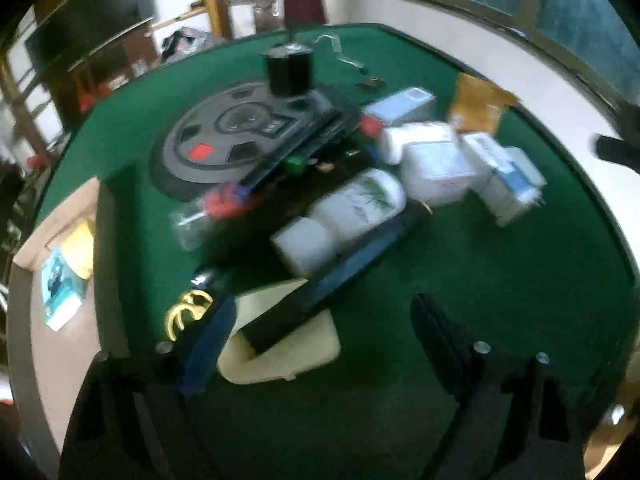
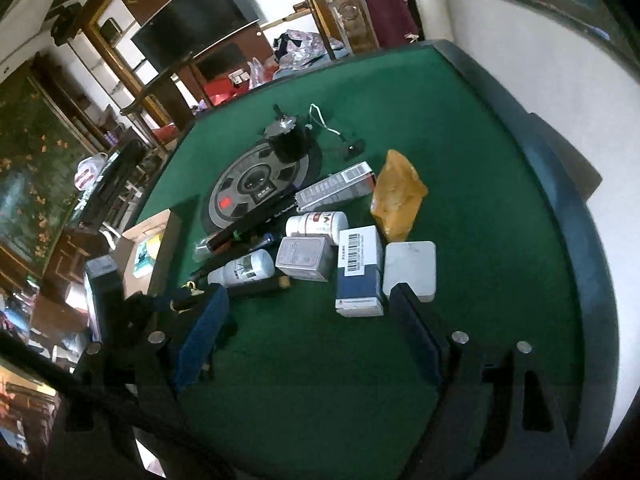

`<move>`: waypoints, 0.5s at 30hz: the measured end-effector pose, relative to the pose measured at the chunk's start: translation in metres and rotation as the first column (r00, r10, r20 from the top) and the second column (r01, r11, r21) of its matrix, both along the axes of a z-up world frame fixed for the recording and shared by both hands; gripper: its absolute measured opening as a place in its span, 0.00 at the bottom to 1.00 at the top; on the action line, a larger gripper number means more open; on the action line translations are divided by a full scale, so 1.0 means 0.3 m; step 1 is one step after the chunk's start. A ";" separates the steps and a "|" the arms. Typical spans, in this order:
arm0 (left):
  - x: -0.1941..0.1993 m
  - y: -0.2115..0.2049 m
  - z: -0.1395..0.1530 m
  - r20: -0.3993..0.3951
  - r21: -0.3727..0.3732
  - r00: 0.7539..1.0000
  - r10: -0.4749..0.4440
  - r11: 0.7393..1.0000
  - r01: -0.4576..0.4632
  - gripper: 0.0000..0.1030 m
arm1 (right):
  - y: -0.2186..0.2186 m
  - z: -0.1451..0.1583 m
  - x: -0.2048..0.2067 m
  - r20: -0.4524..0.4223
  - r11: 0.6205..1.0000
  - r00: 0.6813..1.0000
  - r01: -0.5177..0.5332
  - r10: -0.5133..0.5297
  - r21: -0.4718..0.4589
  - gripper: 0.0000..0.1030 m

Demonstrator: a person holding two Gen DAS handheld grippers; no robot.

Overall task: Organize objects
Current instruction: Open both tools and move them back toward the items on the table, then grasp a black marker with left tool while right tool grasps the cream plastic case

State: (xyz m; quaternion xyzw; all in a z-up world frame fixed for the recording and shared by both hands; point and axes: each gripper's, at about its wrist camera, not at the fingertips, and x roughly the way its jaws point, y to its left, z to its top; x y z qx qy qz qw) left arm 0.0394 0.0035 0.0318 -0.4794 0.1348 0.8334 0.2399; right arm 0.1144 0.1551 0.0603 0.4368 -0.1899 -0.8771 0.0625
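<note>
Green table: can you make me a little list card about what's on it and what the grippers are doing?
surface: green table
pile: white bottle, barcode box, white square box, yellow packet
behind pile: round grey disc
left edge: open cardboard box
left hand-held gripper: open, empty
right hand-held gripper: open, empty

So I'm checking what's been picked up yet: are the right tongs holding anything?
No, the right tongs stand open above the bare green table, with nothing between their fingers; the blue and white box lies just beyond them.
</note>
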 end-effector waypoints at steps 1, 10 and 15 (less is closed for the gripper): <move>0.025 0.004 0.011 0.037 0.039 0.999 -0.028 0.999 0.027 0.78 | 0.000 -0.014 -0.007 0.000 1.000 1.000 -0.002 0.002 -0.007 0.81; 0.051 0.104 0.042 0.057 0.081 0.996 -0.069 0.995 0.064 0.67 | 0.016 -0.083 -0.040 0.014 0.997 1.000 -0.019 0.020 -0.078 0.81; 0.053 0.212 -0.007 0.000 -0.031 0.996 -0.086 0.996 0.086 0.47 | 0.064 -0.094 0.000 0.017 0.997 1.000 0.020 -0.019 -0.069 0.81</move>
